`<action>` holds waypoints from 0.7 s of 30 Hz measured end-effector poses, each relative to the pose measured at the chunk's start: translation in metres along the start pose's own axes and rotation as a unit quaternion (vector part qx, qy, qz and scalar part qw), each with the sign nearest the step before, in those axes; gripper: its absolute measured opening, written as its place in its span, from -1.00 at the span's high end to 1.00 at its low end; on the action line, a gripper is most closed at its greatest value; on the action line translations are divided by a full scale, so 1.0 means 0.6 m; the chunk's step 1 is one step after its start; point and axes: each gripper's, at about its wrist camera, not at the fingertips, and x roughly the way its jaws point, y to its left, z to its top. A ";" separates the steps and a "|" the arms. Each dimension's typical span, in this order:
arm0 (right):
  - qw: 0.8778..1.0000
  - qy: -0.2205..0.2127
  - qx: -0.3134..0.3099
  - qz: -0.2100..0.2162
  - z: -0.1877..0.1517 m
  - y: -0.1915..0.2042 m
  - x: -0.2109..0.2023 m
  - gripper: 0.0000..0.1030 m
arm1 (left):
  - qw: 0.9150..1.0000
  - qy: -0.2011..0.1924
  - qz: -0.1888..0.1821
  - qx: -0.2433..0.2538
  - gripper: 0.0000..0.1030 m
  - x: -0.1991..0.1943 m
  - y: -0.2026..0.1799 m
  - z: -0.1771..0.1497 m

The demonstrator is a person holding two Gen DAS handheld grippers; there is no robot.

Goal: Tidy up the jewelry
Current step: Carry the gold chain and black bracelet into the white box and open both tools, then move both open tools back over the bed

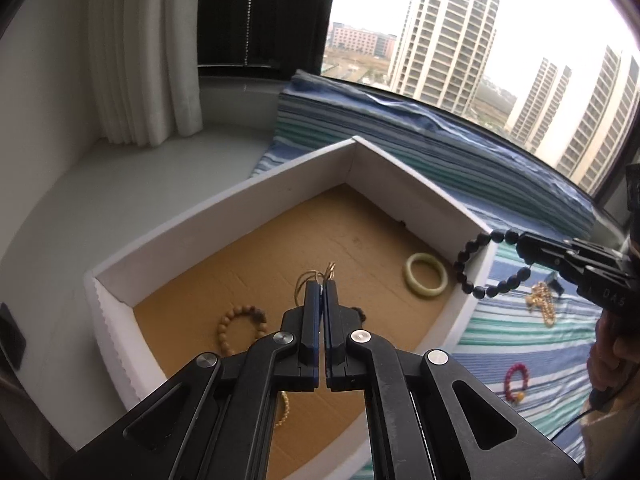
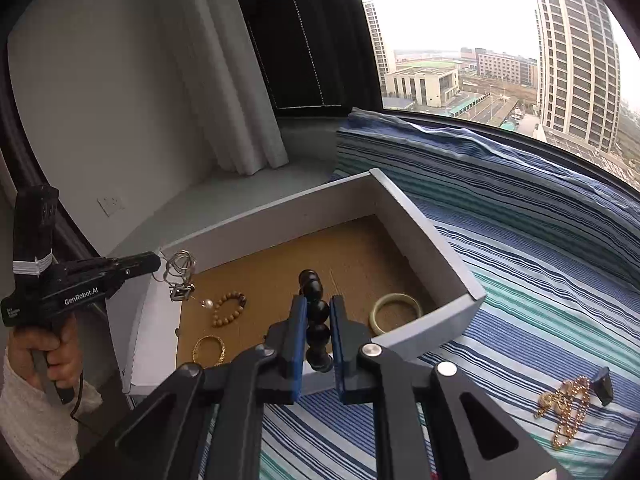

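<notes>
Left wrist view: left tongs (image 1: 323, 284) pinching wire necklace (image 1: 310, 280) over box (image 1: 224, 200); right tongs (image 2: 318, 312) clamping black bead bracelet (image 2: 316, 300) above box's near wall, on the bed (image 2: 540, 280).

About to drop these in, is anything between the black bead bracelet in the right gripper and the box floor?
Nothing visible. The black bead bracelet hangs from the right gripper at the box wall's edge; bare cardboard lies beside the green bangle.

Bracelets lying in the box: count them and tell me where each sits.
3. A green bangle by the right wall, a tan bead bracelet toward the left, and a gold bracelet nearer the front. More may hide behind the tools.
</notes>
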 end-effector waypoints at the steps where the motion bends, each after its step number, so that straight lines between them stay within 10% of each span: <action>1: 1.000 0.002 0.001 0.002 0.007 0.003 0.023 0.76 | 1.000 -0.001 0.002 -0.001 1.00 0.009 0.002 0.000; 5: 1.000 0.010 0.023 0.002 0.024 -0.003 0.085 0.43 | 1.000 -0.009 0.023 -0.003 0.51 0.028 0.002 0.000; 7: 0.999 -0.014 0.050 0.004 0.023 -0.014 0.066 0.16 | 0.999 -0.022 0.036 -0.005 -0.42 0.016 0.002 -0.006; 8: 0.998 -0.023 0.060 0.009 0.019 -0.021 0.047 0.16 | 0.999 -0.034 0.041 -0.002 -0.55 0.006 -0.002 -0.010; 14: 0.997 -0.063 0.032 -0.032 -0.037 -0.039 -0.086 0.03 | 0.997 -0.051 0.032 0.039 -0.79 -0.046 -0.073 -0.062; 21: 0.987 -0.045 0.051 -0.147 -0.229 -0.129 -0.201 -0.14 | 0.993 -0.021 -0.012 0.114 -0.92 -0.036 -0.228 -0.213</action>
